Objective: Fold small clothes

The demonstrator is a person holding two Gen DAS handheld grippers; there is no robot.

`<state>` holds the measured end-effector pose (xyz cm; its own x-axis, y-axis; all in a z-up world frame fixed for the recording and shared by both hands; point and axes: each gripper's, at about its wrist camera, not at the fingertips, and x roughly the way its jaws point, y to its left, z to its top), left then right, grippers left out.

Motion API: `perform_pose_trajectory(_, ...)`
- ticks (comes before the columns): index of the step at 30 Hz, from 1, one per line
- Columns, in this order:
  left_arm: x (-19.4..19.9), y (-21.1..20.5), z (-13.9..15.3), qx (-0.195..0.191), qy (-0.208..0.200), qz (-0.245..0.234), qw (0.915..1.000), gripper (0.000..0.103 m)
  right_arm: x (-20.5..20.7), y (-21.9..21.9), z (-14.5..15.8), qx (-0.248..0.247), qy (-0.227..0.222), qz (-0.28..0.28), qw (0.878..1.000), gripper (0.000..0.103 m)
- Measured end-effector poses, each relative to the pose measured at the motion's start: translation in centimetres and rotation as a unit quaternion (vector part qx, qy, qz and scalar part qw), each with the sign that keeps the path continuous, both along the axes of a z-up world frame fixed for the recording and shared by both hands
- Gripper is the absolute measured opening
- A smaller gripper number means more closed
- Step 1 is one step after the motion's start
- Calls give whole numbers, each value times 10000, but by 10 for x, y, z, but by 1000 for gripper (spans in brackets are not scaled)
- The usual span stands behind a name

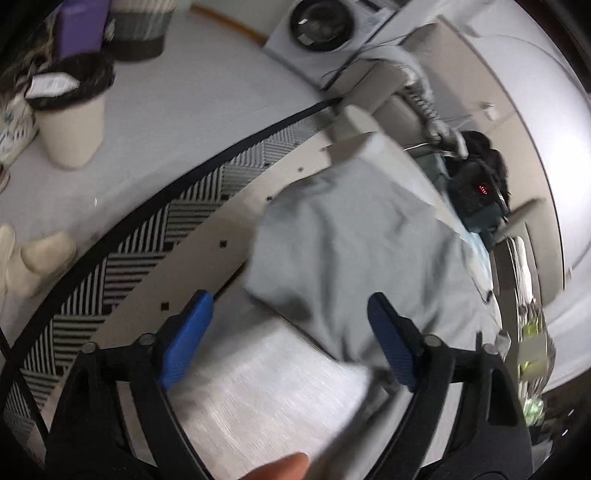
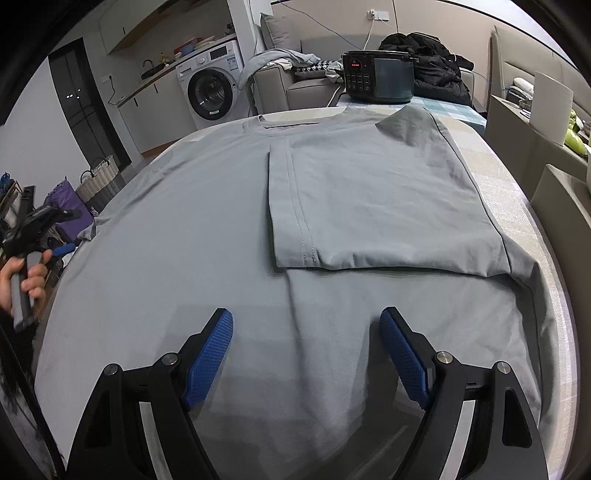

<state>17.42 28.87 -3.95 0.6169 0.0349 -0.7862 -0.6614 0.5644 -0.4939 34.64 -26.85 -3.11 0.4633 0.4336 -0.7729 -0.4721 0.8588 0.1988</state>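
In the left wrist view, which was blurred, the left gripper [image 1: 291, 332] filled the lower part of the frame with its blue-padded jaws standing wide and nothing between them. The grey T-shirt [image 1: 351, 236] lay across the centre and right of the frame on the pale surface [image 1: 221, 266], with one corner of it reaching down toward the gap between the jaws. A black-and-white striped rug [image 1: 122, 266] curved along the left side beyond the surface's edge. A washing machine [image 1: 317, 26] sat at the top centre and a beige bin [image 1: 70, 122] at the upper left. A fingertip showed at the bottom edge.

In the right wrist view, the right gripper [image 2: 306, 350] sat at the bottom centre, its jaws wide apart above the shirt and gripping nothing. The T-shirt [image 2: 207, 229] was spread over most of the surface, its right side folded inward so that a hemmed edge ran down the middle of the frame. A dark cooker [image 2: 376, 77] stood behind the collar at the top. At the left edge, a hand [image 2: 26, 280] held the other gripper's handle, off the shirt.
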Motion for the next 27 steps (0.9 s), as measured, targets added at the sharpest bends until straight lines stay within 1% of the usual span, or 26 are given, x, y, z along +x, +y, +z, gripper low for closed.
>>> perform_pose_trajectory(2,7,15,-15,-471,23,-11,9989,66,2,-2,-1,11,3,5,10000,83)
perform_pose_trajectory(4,9,25,-31,-925,-28,59,9957,59,2,-2,-1,10,2,6,10000,83)
perform_pose_trajectory(5,10,26,-33,-914,-84,129,9957,50,2,-2,-1,8,2,6,10000,83)
perform_pose_trajectory(6,8,25,-31,-804,-156,203,9964,45,3,-2,-1,10,3,6,10000,83)
perform_pose_trajectory(8,3,24,-24,-410,-286,227,9985,18,2,-2,-1,-9,-3,8,10000,83)
perform_pose_trajectory(9,3,25,-21,-214,-334,225,9990,13,3,-2,-1,-12,-3,8,10000,83)
perform_pose_trajectory(10,3,23,-15,-44,-366,198,9991,3,2,-2,-1,9,1,6,10000,83)
perform_pose_trajectory(11,3,21,-8,83,-450,143,9988,1,2,-2,-1,15,3,5,10000,83)
perform_pose_trajectory(13,3,14,13,334,-602,144,9975,1,2,-2,-1,24,4,5,10000,83)
perform_pose_trajectory(14,-3,11,23,447,-677,108,9966,1,2,-2,-1,22,3,6,10000,83)
perform_pose_trajectory(16,-1,-2,45,629,-828,-18,9946,1,2,-3,-1,16,0,6,10000,83)
perform_pose_trajectory(20,18,-52,98,1138,-1119,-569,9855,1,3,-3,-1,45,7,4,10000,83)
perform_pose_trajectory(21,23,-68,109,1260,-1179,-743,9822,1,3,-3,-1,39,5,5,10000,83)
perform_pose_trajectory(23,37,-112,132,1537,-1309,-1256,9713,1,2,-2,-1,33,1,4,10000,83)
perform_pose_trajectory(24,44,-132,141,1608,-1343,-1471,9667,1,2,-3,-1,43,4,5,10000,83)
perform_pose_trajectory(25,53,-159,147,1665,-1367,-1817,9595,1,2,-2,-1,46,4,4,10000,83)
perform_pose_trajectory(27,67,-203,151,1633,-1349,-2374,9480,1,2,-3,-1,71,9,4,10000,83)
